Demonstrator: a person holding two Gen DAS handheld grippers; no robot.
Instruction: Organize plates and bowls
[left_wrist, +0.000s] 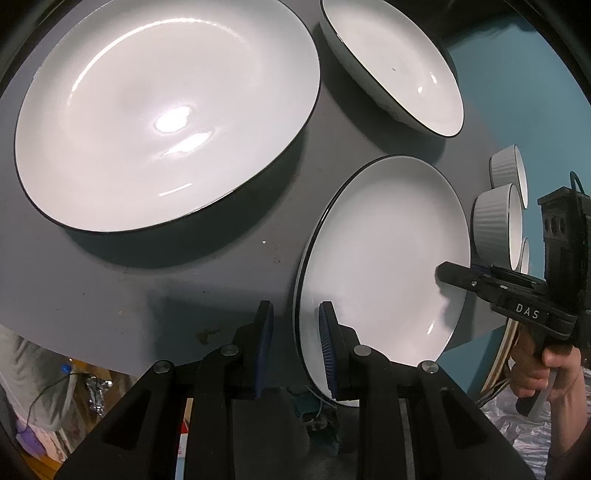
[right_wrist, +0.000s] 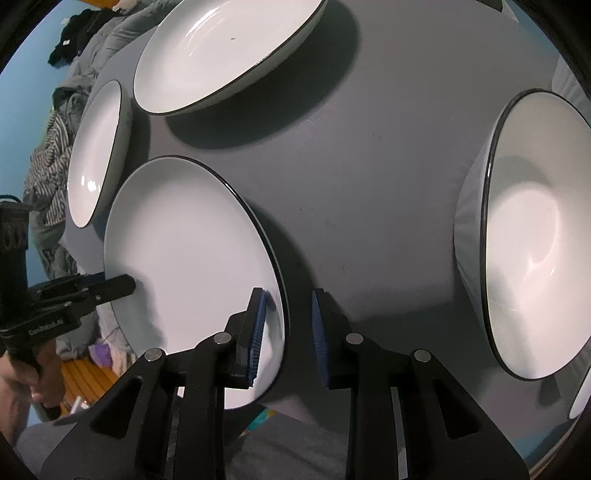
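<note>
Two handheld grippers straddle opposite rims of a small white plate (left_wrist: 384, 258) on a grey table (left_wrist: 129, 288), the plate lying between them and overhanging the near table edge.

In the left wrist view, the left gripper (left_wrist: 295, 347) has the plate's rim in its gap at about 3 o'clock; the inner pad lies over the plate's face, the outer hangs off the rim, the jaws narrow with space showing. The right gripper (right_wrist: 286, 332) mirrors it, the rim passing between its narrow-set fingers at about 9 o'clock. Whether either pad presses the china is hard to judge through the fisheye; a gap shows on both, so neither looks clamped.

Both hands are equally near, so the lift would likely depend on both closing evenly.

A large plate (left_wrist: 166, 110) sits at 11 o'clock of the left gripper, a shallow bowl (left_wrist: 399, 62) at 1 o'clock, ribbed ramekins (left_wrist: 498, 225) at 3 o'clock. A deep bowl (right_wrist: 535, 236) stands at 2 o'clock of the right gripper. Clothes (right_wrist: 55, 155) are heaped beyond the table against a teal wall (left_wrist: 517, 103).
</note>
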